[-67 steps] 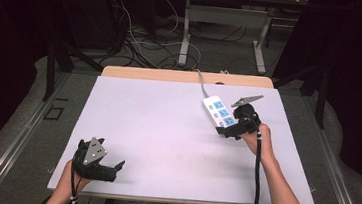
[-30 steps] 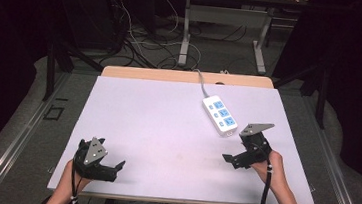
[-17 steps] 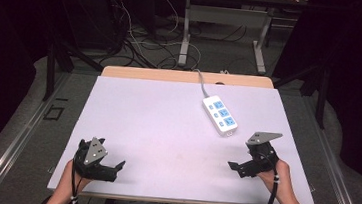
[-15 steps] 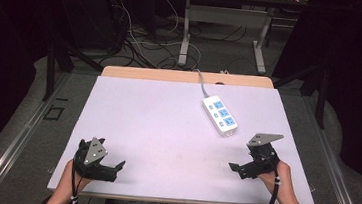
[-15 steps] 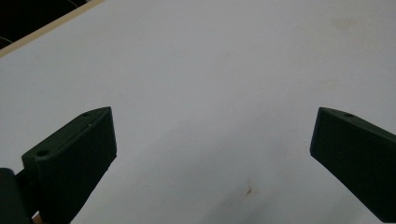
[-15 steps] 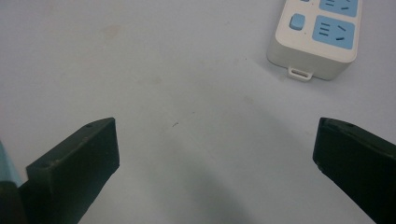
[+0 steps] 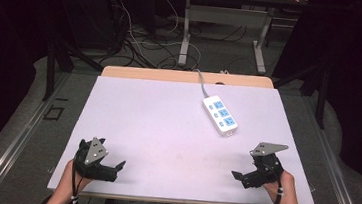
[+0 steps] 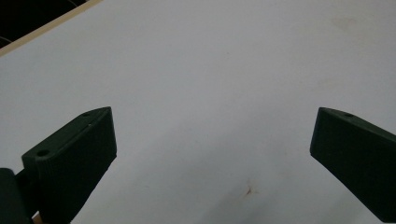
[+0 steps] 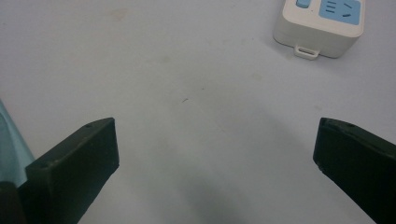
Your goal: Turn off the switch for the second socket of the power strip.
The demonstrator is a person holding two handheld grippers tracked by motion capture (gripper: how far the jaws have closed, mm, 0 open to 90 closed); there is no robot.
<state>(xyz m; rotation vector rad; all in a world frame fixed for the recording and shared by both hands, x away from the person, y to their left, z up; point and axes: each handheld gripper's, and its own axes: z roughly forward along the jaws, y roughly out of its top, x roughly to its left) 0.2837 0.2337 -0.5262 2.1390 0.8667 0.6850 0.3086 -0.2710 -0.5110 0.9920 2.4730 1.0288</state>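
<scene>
**Both tools parked, power strip lying free**

The power strip [image 7: 220,115] is the landmark. It lies flat on the white counter [image 7: 166,126], aslant, with its cord running off its far end toward the counter's back edge. Nothing touches it.

The right tool [image 7: 238,176] sits nearer the person than the strip and a little to its right, close to the counter's front edge, well apart from the strip. Its jaws stand wide apart with nothing between them; in the right gripper view the strip's near end [image 9: 320,25] shows beyond the jaws, off toward the upper right. The left tool [image 7: 117,168] rests far to the strip's left, also by the front edge, with its jaws likewise spread and empty over bare counter [image 8: 210,70].

Judged from this, the work on the strip is at a pause or at its end: neither tool holds or reaches for anything. If the strip is to be handled, the right tool is the nearer one. It would need to travel forward and turn so the jaws straddle the strip's narrow width, not its length.

There is plenty of open room. The whole counter between the strip and both tools is bare, so nothing blocks a straight approach. The edges to mind are the front one beside both tools and the right one, which lies fairly near the strip; the cord limits how far the strip could be drawn forward.
</scene>
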